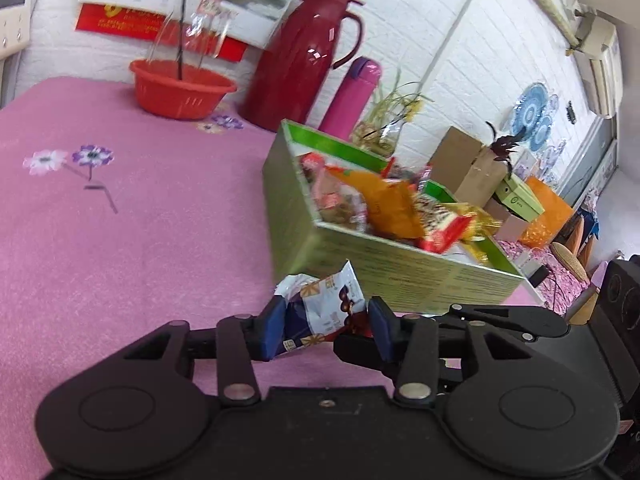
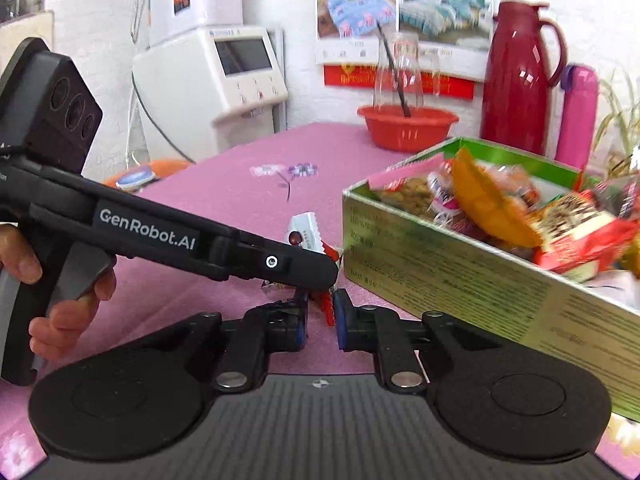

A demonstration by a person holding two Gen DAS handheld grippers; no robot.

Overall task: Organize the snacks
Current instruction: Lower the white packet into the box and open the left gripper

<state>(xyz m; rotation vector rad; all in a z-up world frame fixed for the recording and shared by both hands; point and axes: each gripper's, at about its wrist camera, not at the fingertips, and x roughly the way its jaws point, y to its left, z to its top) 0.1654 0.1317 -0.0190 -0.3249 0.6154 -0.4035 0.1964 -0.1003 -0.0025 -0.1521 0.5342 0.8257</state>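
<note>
A small white snack packet [image 1: 326, 304] with a red end sits just above the pink cloth, in front of the green box [image 1: 400, 268]. My left gripper [image 1: 326, 318] has its blue pads pressed on the packet's two sides. In the right wrist view, my right gripper [image 2: 322, 314] is shut on the packet's red end [image 2: 329, 308]. The left gripper [image 2: 316, 270] crosses over it from the left, and the packet's white end [image 2: 306, 232] sticks up behind. The green box [image 2: 440, 276] holds several snack packets, among them an orange one [image 1: 394, 204] and a red one [image 1: 444, 232].
A red basin [image 1: 180, 88], a dark red jug [image 1: 304, 56] and a pink bottle [image 1: 352, 96] stand behind the box. Cardboard boxes [image 1: 468, 164] lie off to the right. A white machine [image 2: 208, 80] stands beyond the table's far left edge. A hand [image 2: 60, 280] holds the left gripper.
</note>
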